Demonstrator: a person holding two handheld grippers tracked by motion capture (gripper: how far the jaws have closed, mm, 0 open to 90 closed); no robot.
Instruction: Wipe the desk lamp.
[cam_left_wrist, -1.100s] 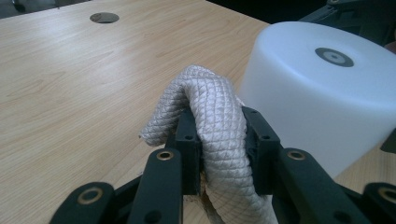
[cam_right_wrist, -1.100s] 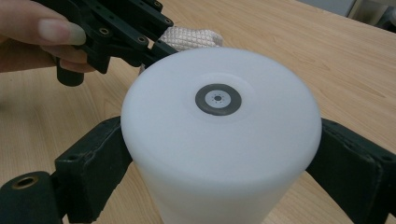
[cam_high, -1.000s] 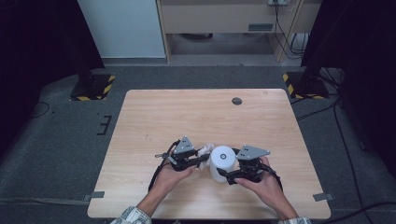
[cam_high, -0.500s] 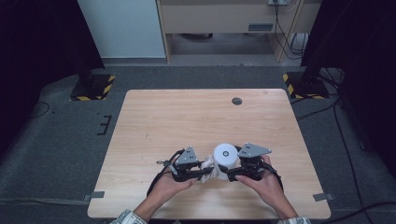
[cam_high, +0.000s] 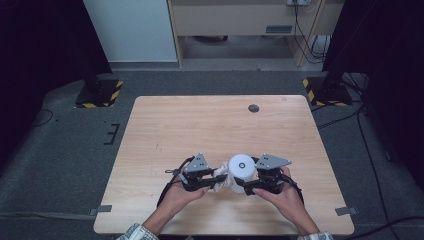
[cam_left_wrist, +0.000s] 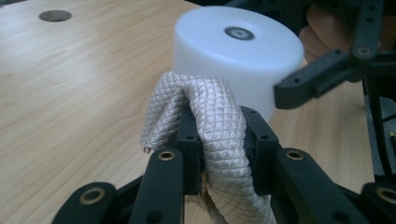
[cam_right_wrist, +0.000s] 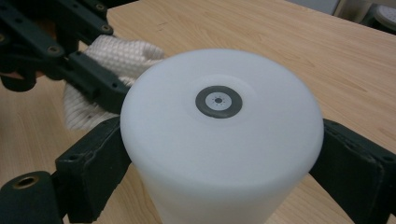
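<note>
A light wooden table (cam_high: 210, 125) stands on grey carpet (cam_high: 65, 150), dark curtains either side.

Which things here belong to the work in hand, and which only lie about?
In the work:
- white cylinder, held by the right gripper
- quilted cloth, pinched by the left gripper against it

Lying about:
- dark round disc at the table's far edge

Each tongs unit, left tongs (cam_high: 220, 177) and right tongs (cam_high: 241, 183), is a black linkage frame with brass-coloured pivot bushings and small holes along the bars, topped by a grey three-cornered plate. Black cables trail behind. The person's cuffs are plaid.
</note>
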